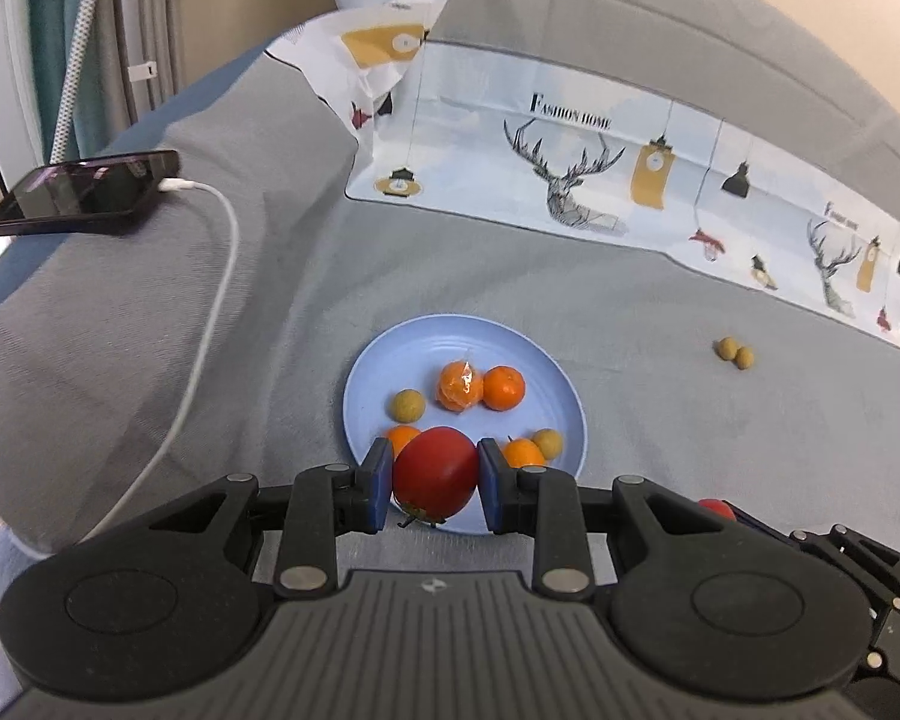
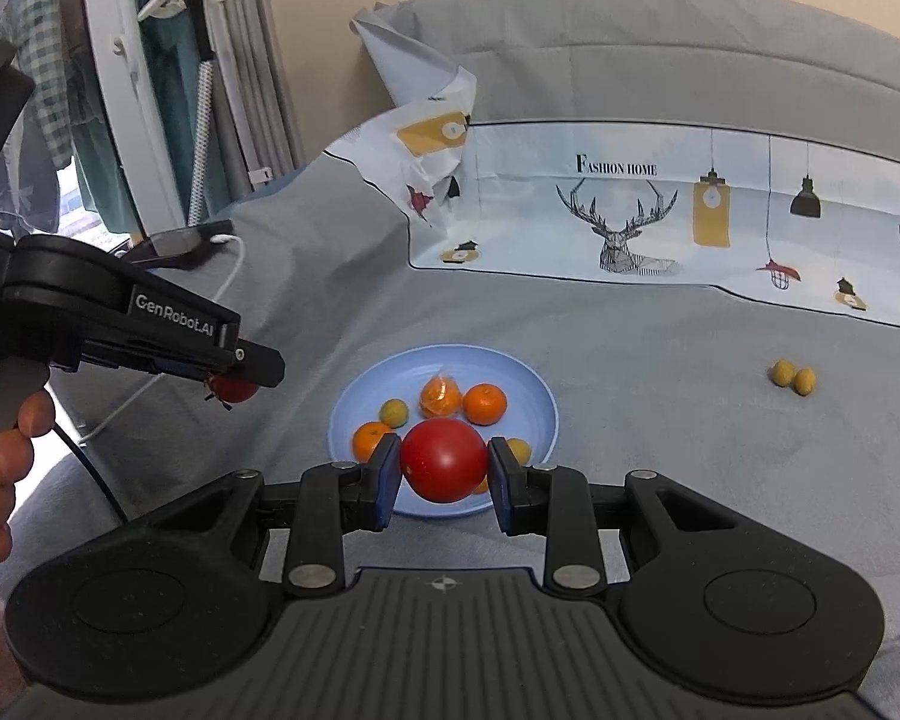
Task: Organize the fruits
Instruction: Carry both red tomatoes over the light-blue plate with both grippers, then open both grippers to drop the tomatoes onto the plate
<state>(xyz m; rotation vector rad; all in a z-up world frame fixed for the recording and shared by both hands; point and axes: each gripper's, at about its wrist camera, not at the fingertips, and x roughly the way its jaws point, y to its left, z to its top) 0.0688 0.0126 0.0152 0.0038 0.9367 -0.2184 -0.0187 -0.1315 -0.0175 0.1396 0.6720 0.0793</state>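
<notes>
Left gripper (image 1: 432,483): clamped on tomato (image 1: 435,474), over blue plate (image 1: 354,396) near rim | right gripper (image 2: 444,468): clamped on second tomato (image 2: 444,459), likewise, probably farther out.

Left claw (image 1: 432,483) and right claw (image 2: 445,474) both clamped, tilted downward.

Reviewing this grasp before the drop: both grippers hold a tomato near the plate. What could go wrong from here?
1. The plate already holds oranges and small fruits, so a released tomato may knock them or roll off the rim.
2. Left gripper and right gripper are close together; they could collide.
3. Two small fruits lie off the plate, easily missed.
</notes>
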